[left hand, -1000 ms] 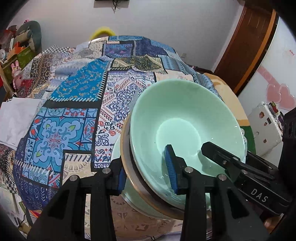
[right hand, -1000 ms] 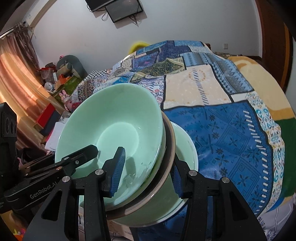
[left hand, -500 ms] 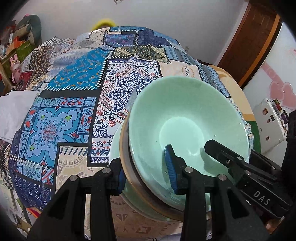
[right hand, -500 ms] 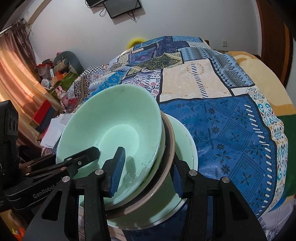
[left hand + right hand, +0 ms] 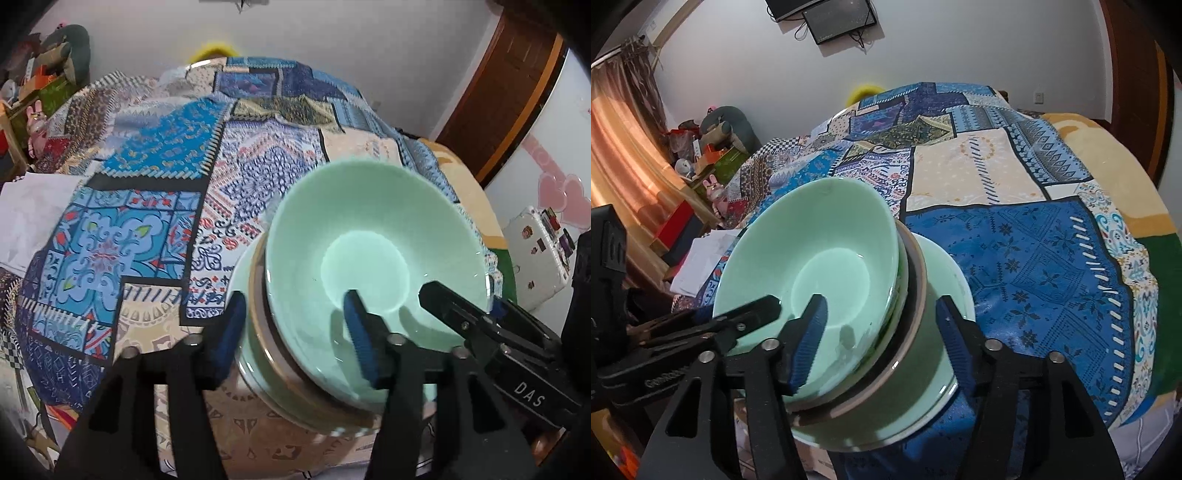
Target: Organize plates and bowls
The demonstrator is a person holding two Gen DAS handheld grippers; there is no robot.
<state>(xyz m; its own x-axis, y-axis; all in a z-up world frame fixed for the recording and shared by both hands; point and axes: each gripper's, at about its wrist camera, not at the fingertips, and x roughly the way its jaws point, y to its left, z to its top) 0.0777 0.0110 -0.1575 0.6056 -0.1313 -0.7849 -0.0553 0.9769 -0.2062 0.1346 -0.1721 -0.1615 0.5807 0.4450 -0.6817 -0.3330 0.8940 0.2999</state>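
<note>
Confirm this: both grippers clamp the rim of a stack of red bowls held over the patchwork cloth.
Wrong colour. The bowls are pale green, as both wrist views show. The rest stands: the left gripper and right gripper each clamp the stack's rim over the patchwork cloth.

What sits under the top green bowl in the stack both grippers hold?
Under the top green bowl a brown-rimmed dish shows edge-on, then a pale green plate. Their centres are covered, so whether anything else lies between is hidden.

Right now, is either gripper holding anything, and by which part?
Both hold the stack of green bowls: the left gripper and the right gripper each clamp its near rim, one finger inside the top bowl.
</note>
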